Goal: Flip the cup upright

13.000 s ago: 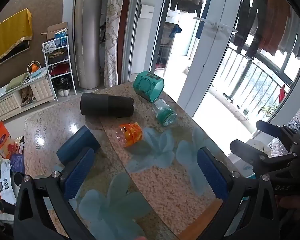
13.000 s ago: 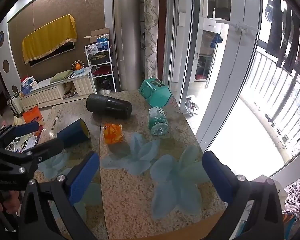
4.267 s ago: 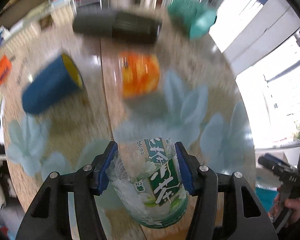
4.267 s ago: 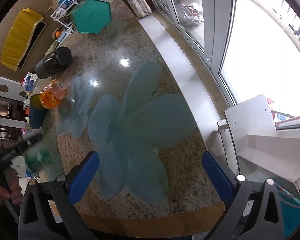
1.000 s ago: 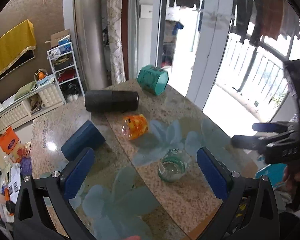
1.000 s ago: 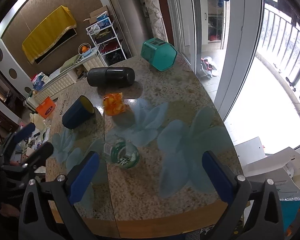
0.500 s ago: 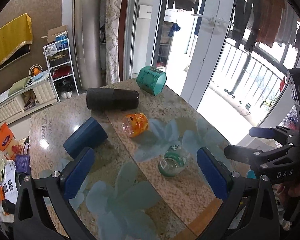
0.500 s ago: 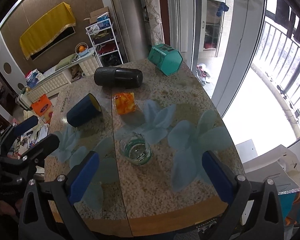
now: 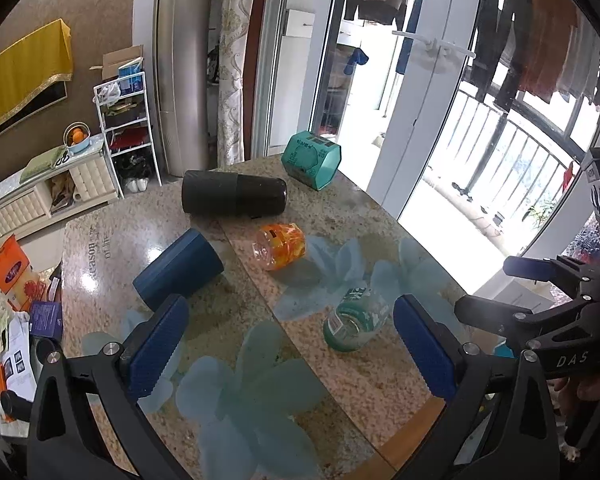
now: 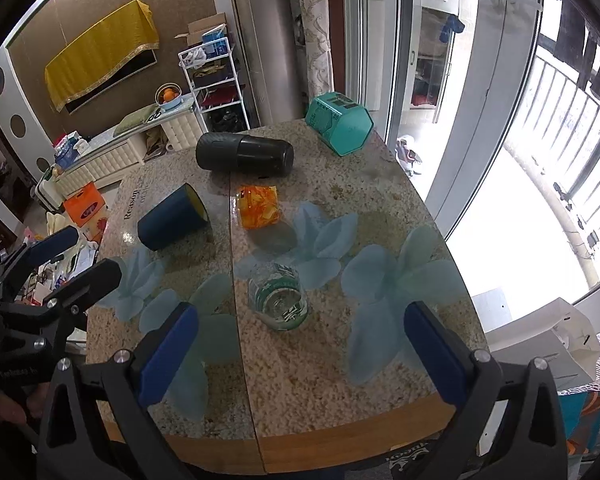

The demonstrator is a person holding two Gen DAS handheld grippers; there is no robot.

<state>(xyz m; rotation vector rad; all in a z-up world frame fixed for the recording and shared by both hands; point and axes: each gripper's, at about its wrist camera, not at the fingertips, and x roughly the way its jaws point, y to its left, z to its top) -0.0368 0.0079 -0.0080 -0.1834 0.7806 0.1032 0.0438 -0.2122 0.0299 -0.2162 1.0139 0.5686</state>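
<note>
On granite table (image 10: 340,368), clear green-labelled cup (image 10: 279,297) standing upright, mouth up

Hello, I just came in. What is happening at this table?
A person holds a gripper in each hand above the table, both with jaws open and empty. The clear green-labelled cup stands upright near the front. The orange cup, blue cup, black flask and teal container lie on their sides.

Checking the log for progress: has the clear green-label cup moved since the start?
Yes. The green-label cup now stands upright near the table's front edge, well in front of the orange cup; at the start it lay on its side beside it.
</note>
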